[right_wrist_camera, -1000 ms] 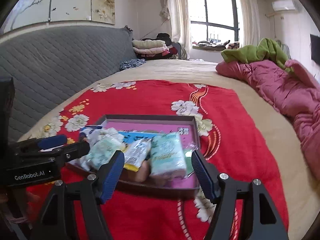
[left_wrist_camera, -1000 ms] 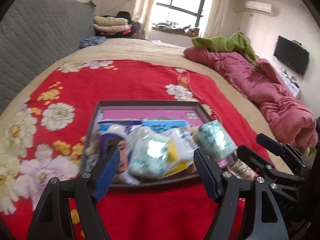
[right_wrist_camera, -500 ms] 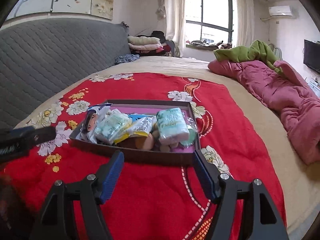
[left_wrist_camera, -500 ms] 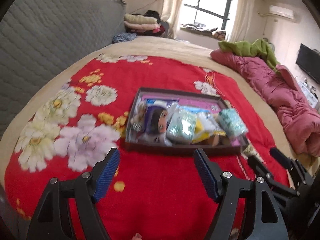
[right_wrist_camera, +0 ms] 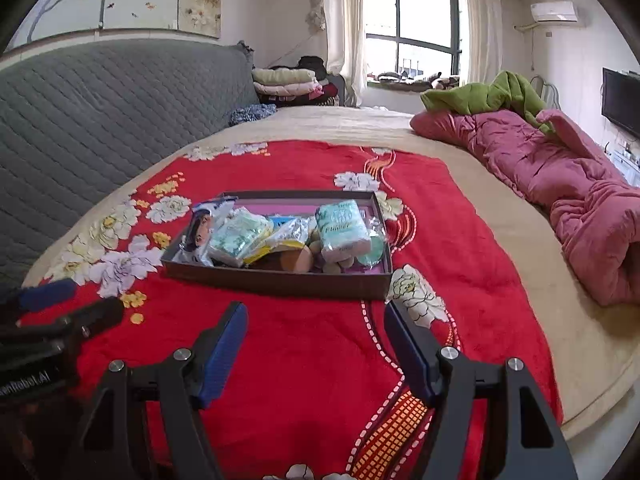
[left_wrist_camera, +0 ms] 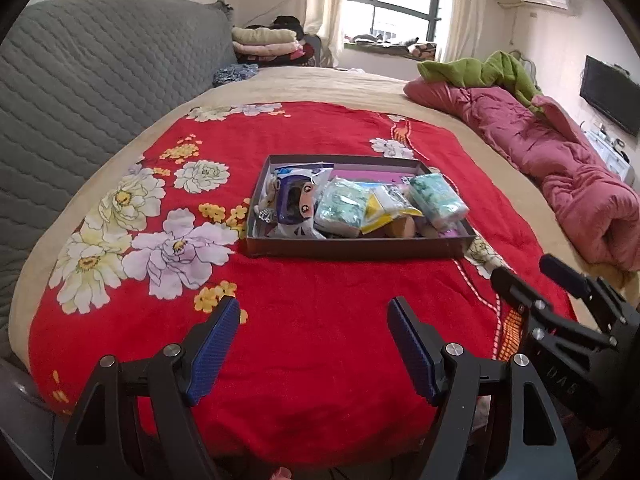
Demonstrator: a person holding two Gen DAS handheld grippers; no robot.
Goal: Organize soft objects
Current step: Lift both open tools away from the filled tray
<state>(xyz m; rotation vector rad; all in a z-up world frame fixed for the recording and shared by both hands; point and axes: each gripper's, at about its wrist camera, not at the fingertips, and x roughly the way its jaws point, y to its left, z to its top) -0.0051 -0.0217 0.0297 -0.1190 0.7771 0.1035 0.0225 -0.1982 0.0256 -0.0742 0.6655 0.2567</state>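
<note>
Box sits mid-frame on the red blanket, filled with soft packs. Left gripper at lower frame: jaws apart, nothing between them. Right gripper likewise, jaws apart and empty, short of the box.

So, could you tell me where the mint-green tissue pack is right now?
In both wrist views the mint-green tissue pack lies at the right end of the brown tray on the red blanket, propped on other items beside a yellow-edged packet.
</note>
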